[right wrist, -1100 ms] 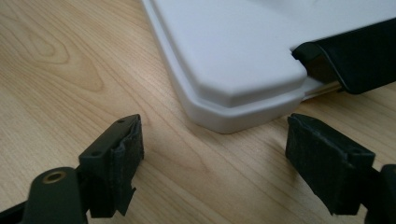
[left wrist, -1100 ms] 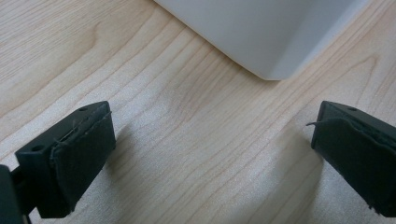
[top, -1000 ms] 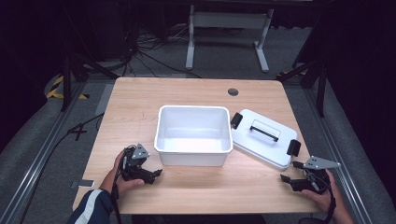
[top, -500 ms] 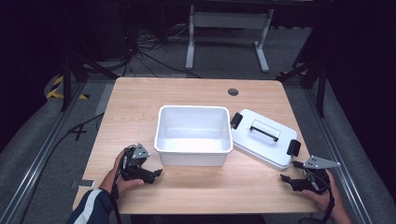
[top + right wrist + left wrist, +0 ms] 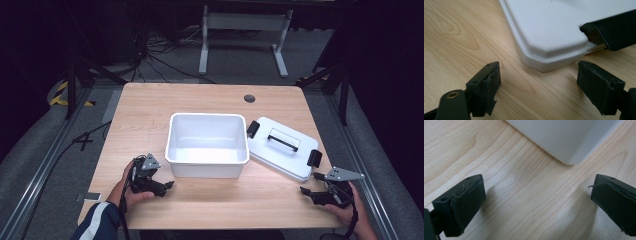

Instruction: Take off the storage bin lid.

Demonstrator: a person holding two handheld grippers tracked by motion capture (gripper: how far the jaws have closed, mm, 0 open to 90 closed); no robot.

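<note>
Nothing has moved: both hands stay low at the table's (image 5: pixel 150 107) near edge, left gripper (image 5: pixel 165 186) and right gripper (image 5: pixel 307 192) spread wide, empty. One tub (image 5: pixel 207 145) sits mid-table, one lid (image 5: pixel 282 147) just beside it, toward the right edge.

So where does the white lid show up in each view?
High view: the lid lies flat right of centre, beside the tub.
Left gripper view: no lid here; the white corner at top is the tub.
Right gripper view: the lid's corner sits at top, just beyond the open jaws, black latch at right.
Shared landmark: the wooden table.
</note>
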